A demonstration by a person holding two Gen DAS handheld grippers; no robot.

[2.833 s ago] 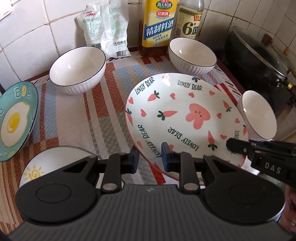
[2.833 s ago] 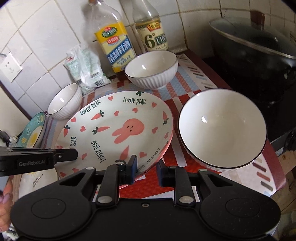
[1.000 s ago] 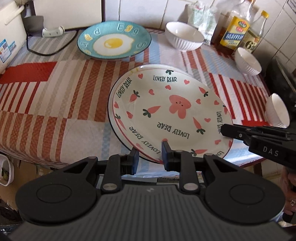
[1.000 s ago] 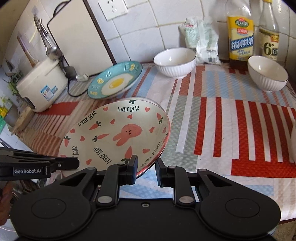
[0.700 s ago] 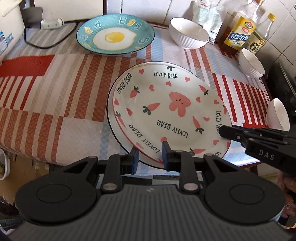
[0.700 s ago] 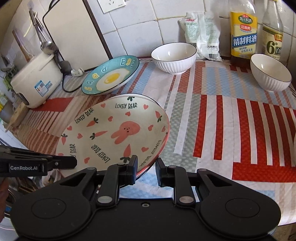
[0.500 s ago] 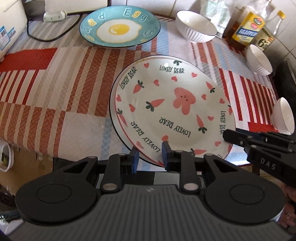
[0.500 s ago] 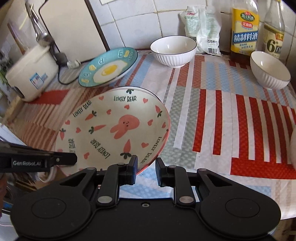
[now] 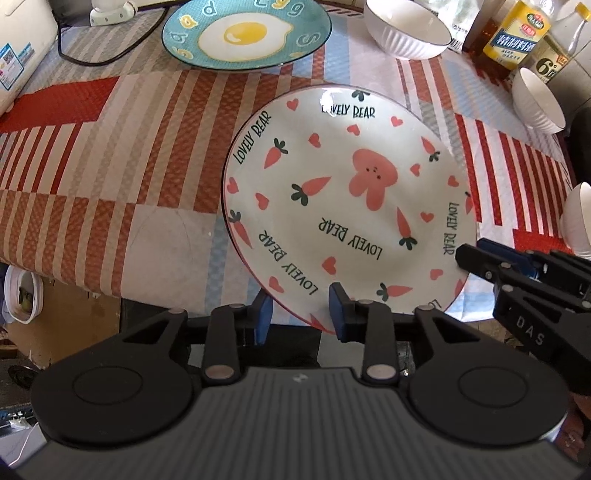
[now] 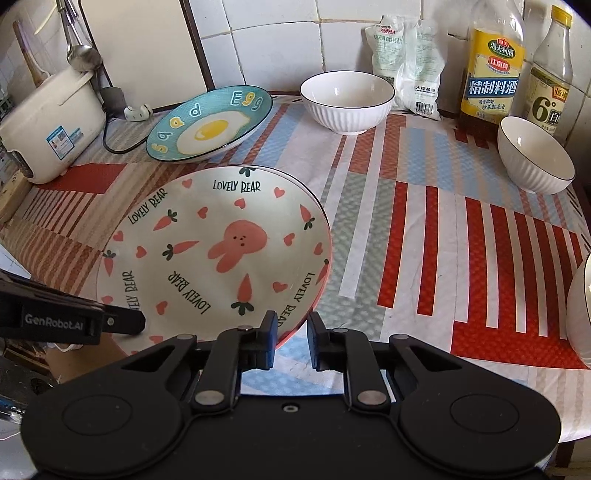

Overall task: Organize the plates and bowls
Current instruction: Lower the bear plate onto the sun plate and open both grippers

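A white plate with a pink rabbit, carrots and "LOVELY BEAR" lettering (image 9: 347, 199) (image 10: 218, 254) is held over the front edge of the striped table. My left gripper (image 9: 298, 318) is shut on its near rim. My right gripper (image 10: 291, 341) is shut on its right rim and shows at the right in the left wrist view (image 9: 476, 258). A blue egg plate (image 9: 245, 33) (image 10: 210, 123) lies at the back. Two white ribbed bowls (image 10: 347, 99) (image 10: 533, 155) stand at the back and right. A third bowl (image 9: 578, 221) sits at the table's right edge.
A red, white and blue striped cloth (image 10: 424, 229) covers the table. Two bottles (image 10: 493, 62) (image 10: 550, 74) and white packets (image 10: 406, 62) stand against the tiled wall. A white rice cooker (image 10: 48, 125) with a cord stands at the back left.
Both grippers have carried the rabbit plate from among the bowls toward the table's front left. In the last half second it has shifted slightly toward the front edge, with both grips unchanged.
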